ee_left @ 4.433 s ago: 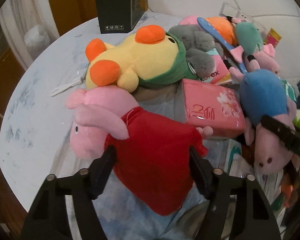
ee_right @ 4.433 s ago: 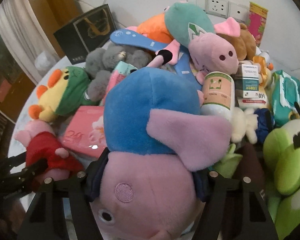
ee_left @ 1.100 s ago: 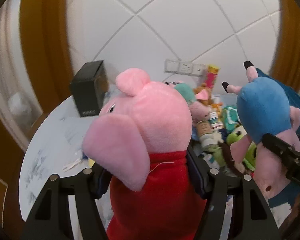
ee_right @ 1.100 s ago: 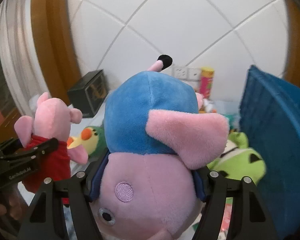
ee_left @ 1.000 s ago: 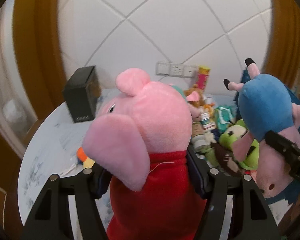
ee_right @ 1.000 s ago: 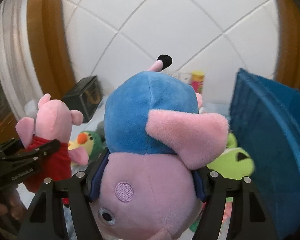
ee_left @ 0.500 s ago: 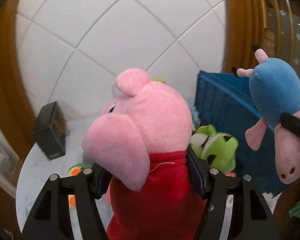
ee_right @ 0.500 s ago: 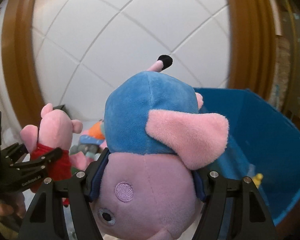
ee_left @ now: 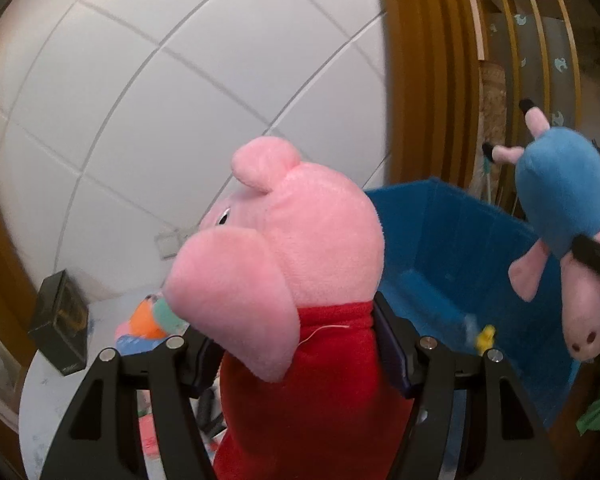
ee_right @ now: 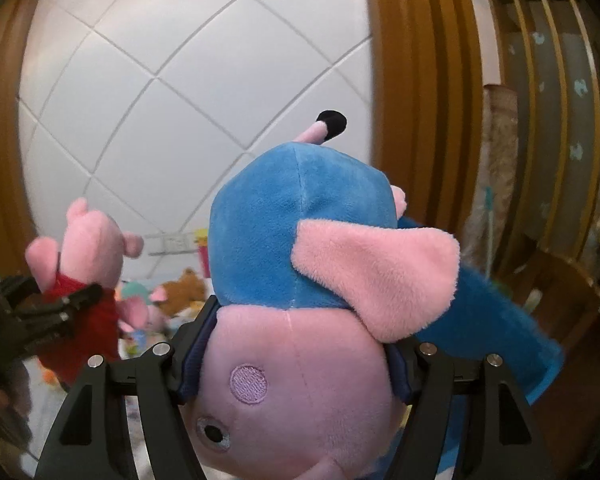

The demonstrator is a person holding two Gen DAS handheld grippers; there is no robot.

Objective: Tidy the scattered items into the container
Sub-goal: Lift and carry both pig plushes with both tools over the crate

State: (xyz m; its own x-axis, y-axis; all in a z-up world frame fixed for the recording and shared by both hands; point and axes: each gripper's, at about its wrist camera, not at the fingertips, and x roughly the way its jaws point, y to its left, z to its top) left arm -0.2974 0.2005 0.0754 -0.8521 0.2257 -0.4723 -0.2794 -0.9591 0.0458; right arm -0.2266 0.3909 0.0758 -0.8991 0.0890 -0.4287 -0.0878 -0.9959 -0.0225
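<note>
My left gripper (ee_left: 296,344) is shut on a pink pig plush in a red dress (ee_left: 300,280), held upright in the air; the same plush (ee_right: 88,256) shows at the left of the right wrist view. My right gripper (ee_right: 296,340) is shut on a pig plush in a blue shirt (ee_right: 300,280), held head down; that plush (ee_left: 560,216) hangs at the right edge of the left wrist view, above the blue container. The blue container (ee_left: 452,248) stands open to the right, its rim (ee_right: 500,312) behind the blue-shirted plush.
A pile of plush toys (ee_right: 172,292) and packets lies on the pale round table (ee_left: 48,400). A black box (ee_left: 60,328) sits at the table's far left. A small yellow thing (ee_left: 486,334) lies in the container. White tiled wall and wooden trim stand behind.
Both grippers have swung right with their plush toys, from over the pile toward the blue container. The blue-shirted plush now hangs over the container's opening.
</note>
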